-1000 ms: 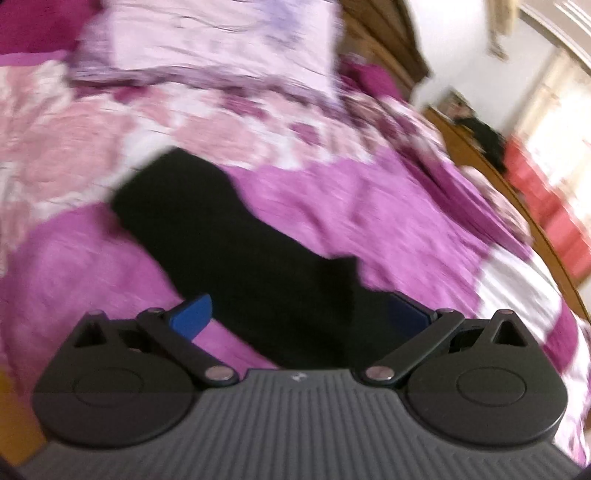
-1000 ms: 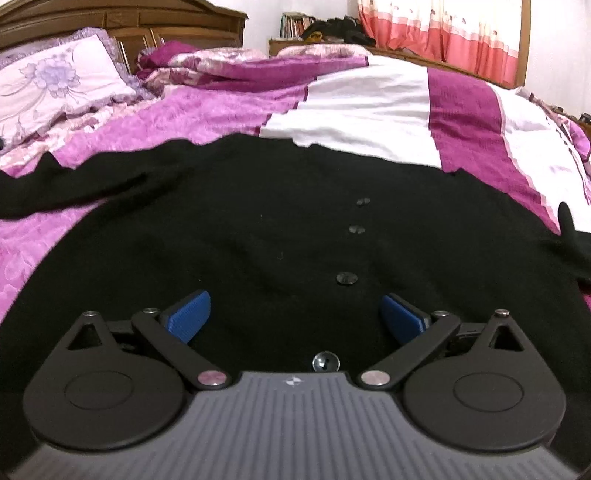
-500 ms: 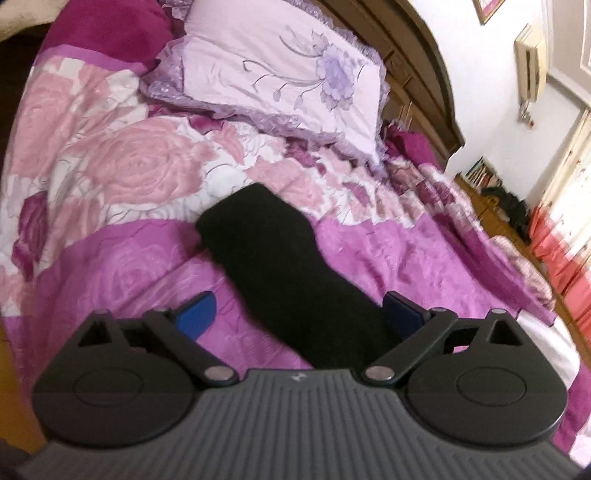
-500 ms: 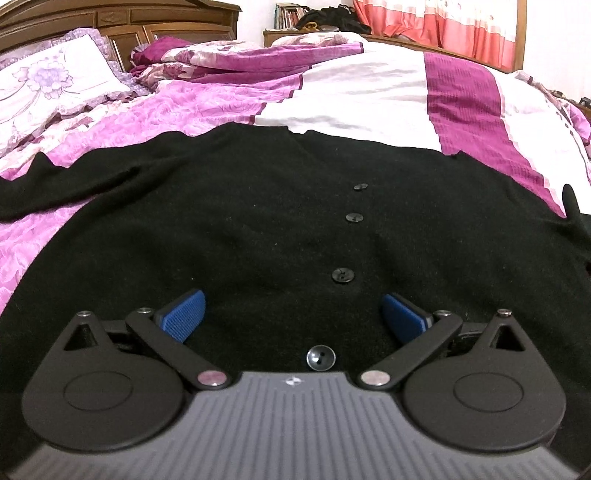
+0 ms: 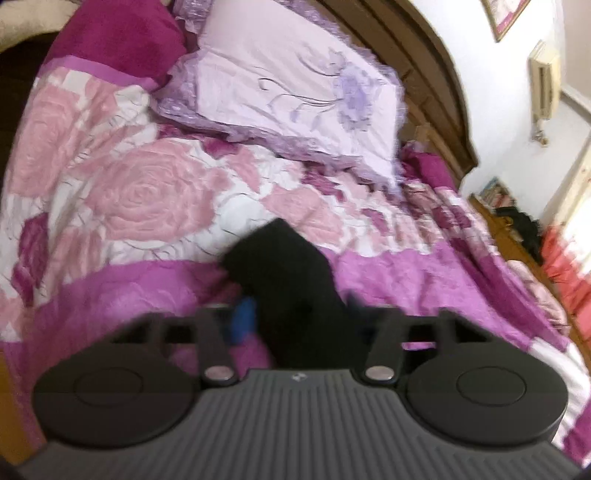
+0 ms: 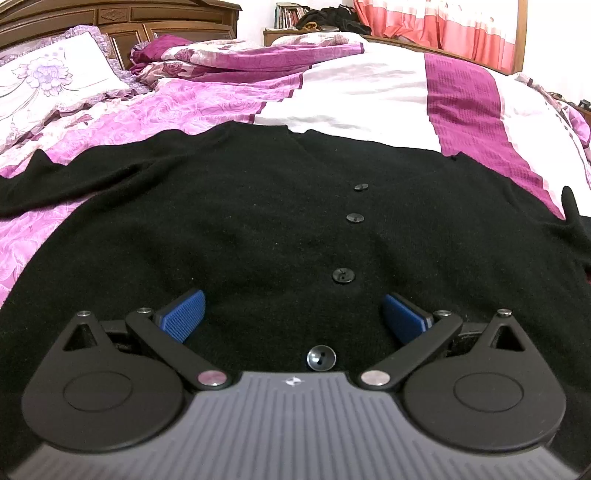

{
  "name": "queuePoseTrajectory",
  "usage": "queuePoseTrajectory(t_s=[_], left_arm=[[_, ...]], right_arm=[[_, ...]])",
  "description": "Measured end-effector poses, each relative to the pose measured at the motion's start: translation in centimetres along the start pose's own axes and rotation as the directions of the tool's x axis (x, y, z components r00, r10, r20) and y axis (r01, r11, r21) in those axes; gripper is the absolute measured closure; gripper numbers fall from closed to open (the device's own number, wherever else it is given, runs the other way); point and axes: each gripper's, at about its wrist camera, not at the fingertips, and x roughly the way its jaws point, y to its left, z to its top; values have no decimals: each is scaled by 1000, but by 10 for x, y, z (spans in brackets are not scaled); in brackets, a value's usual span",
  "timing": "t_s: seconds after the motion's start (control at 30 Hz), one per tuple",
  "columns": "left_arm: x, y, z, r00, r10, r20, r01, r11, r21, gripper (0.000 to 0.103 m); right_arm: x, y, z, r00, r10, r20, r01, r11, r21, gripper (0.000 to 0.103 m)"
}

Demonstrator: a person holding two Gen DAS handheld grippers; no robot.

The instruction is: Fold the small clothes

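A black buttoned cardigan (image 6: 258,229) lies spread flat on the bed, buttons up. Its left sleeve (image 5: 284,273) stretches across the pink and purple quilt in the left wrist view. My left gripper (image 5: 299,314) sits around that sleeve near the cuff, its jaws narrowed onto the cloth; the frame is blurred. My right gripper (image 6: 293,317) is open and empty, low over the cardigan's lower front, with a button (image 6: 321,357) between its fingers.
A lilac flowered pillow (image 5: 295,96) lies by the wooden headboard (image 5: 424,85). The quilt (image 6: 369,92) covers the whole bed. A bedside shelf with books and dark clothes (image 6: 321,18) and red curtains (image 6: 436,26) stand beyond.
My left gripper has moved along the sleeve toward its cuff and its jaws have closed in on the cloth. My right gripper has dropped slightly lower over the cardigan and stays open.
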Motion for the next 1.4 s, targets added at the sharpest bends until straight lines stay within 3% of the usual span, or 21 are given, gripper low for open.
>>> queuePoseTrajectory(t_s=[0.03,0.17,0.3,0.47,0.77,0.93,1.07,1.17,1.3,1.37,1.4], left_arm=[[3,1,0,1000,25,-2,-25,1000,-9,88],[5,-2,1,1000,23,2,-23,999,-28,95],[-8,-30,-2,997,-70,40,67,994,87,96],[-26,-69,-12,978,-207,32,196,959,205,96],[-56,-147,-54,912,-409,-27,392,851,350,96],[-56,-177,-91,875,-459,-157,480,777,407,96],[-56,-199,-128,856,-450,-256,515,690,508,96],[-50,-203,-151,843,-424,-330,537,648,540,96],[-37,-209,-182,837,-354,-418,547,573,610,94],[-33,-209,-194,837,-304,-456,544,554,630,92],[-31,-208,-197,837,-282,-468,542,541,643,84]], right_arm=[[0,0,0,1000,0,0,0,1000,0,0],[0,0,0,1000,0,0,0,1000,0,0],[0,0,0,1000,1,0,-1,1000,1,0],[1,0,-1,1000,4,0,-4,1000,4,0],[2,-1,-1,1000,8,-1,-8,1000,8,0],[3,0,-3,1000,11,2,-11,1000,12,0],[2,-1,-3,1000,17,2,-17,1000,18,0],[2,-3,-4,1000,21,1,-21,1000,23,0],[2,-4,-3,1000,24,0,-24,999,27,0],[2,-4,-3,1000,24,0,-24,999,26,0],[2,-4,-3,1000,24,0,-24,999,26,0]])
